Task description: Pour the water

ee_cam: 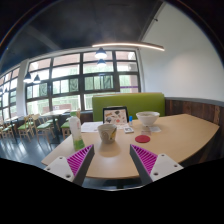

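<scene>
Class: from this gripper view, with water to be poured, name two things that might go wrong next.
1. The cup stands ahead of the open gripper, not held; a careless approach may knock it over.
2. The bowl and a bottle stand close by on the table; a wide swing might strike them.

Pale wood desk [180, 135], smooth w/ a soft sheen. Cup [107, 132] looks like matt paper, printed pattern. Bowl [147, 119] glossy white, prob. ceramic or plastic. Green bench seat [135, 102] matt, upholstered. Hand-held gripper [112, 158] pads [150, 159] magenta, ridged.
</scene>
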